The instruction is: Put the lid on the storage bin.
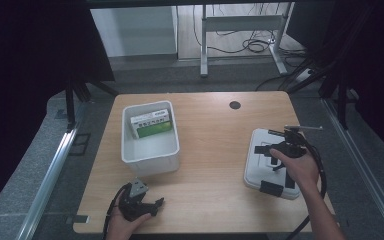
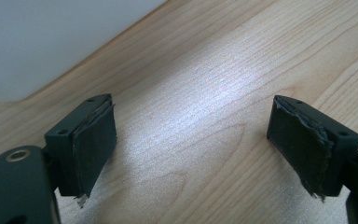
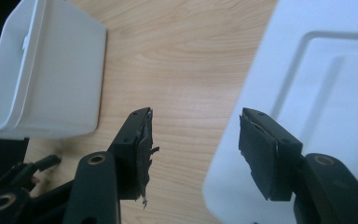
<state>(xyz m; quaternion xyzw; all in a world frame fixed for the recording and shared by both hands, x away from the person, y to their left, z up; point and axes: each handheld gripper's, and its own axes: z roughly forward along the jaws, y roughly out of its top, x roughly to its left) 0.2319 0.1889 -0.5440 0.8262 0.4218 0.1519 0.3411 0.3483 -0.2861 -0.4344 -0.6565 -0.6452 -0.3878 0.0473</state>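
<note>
Two grippers are seen over the wooden surface (image 1: 215, 150): the left gripper (image 2: 191, 140), fingers wide apart and empty, beside the white bin (image 1: 150, 150) holding a green box (image 1: 152, 125); the right gripper (image 3: 193, 144), spread and empty, partly hiding the white lid (image 1: 260, 170).

A box (image 1: 153, 123) lies in the tub (image 1: 150, 159), left of the lid (image 1: 258, 167) on the table (image 1: 215, 145).

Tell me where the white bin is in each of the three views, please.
High view: the bin stands left of centre on the table, with a green box inside.
Left gripper view: the pale blurred wall at the top left corner is probably the bin.
Right gripper view: the bin is at the upper left, seen from outside.
Shared landmark: the wooden table beside the bin.
</note>
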